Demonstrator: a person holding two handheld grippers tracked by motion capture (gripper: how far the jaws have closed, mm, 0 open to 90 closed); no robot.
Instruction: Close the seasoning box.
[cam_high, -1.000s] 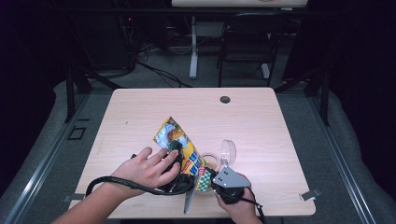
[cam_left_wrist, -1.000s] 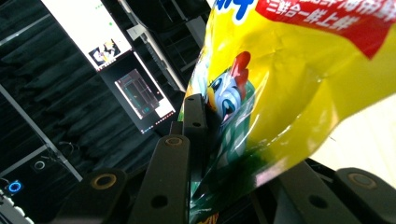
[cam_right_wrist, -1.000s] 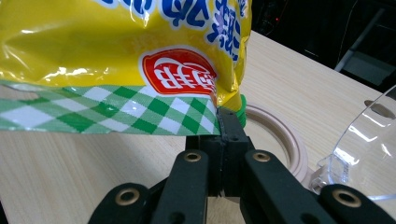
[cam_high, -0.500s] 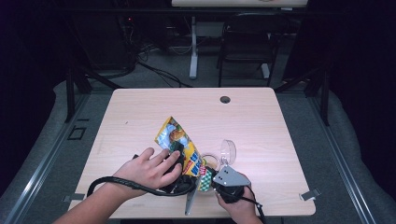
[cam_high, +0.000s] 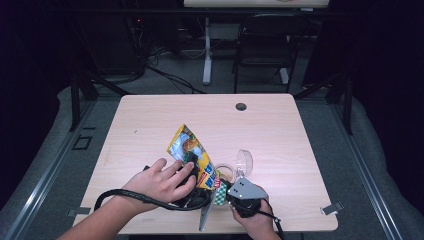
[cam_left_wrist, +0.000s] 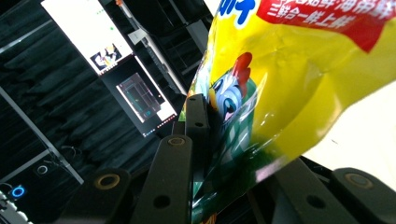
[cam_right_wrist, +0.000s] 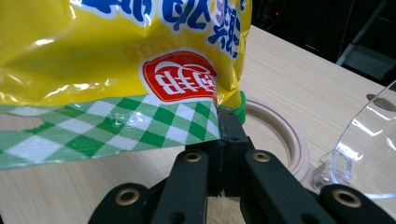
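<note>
Down at the near edge of the table (cam_high: 150, 125), the right hand-held gripper (cam_high: 227, 194) has its jaws clamped tight on the green-checked corner of the snack bag (cam_high: 192, 152). Just beside it, the left hand-held gripper (cam_high: 192, 172) pinches the bag's yellow body, jaws narrow with the foil squeezed between them. The bag is stretched between the two, slanting up and away over the table. Right of it lies a tape ring (cam_high: 226, 172) beside a clear plastic piece (cam_high: 244, 161). Farther off, a dark grommet (cam_high: 241, 106).
</note>
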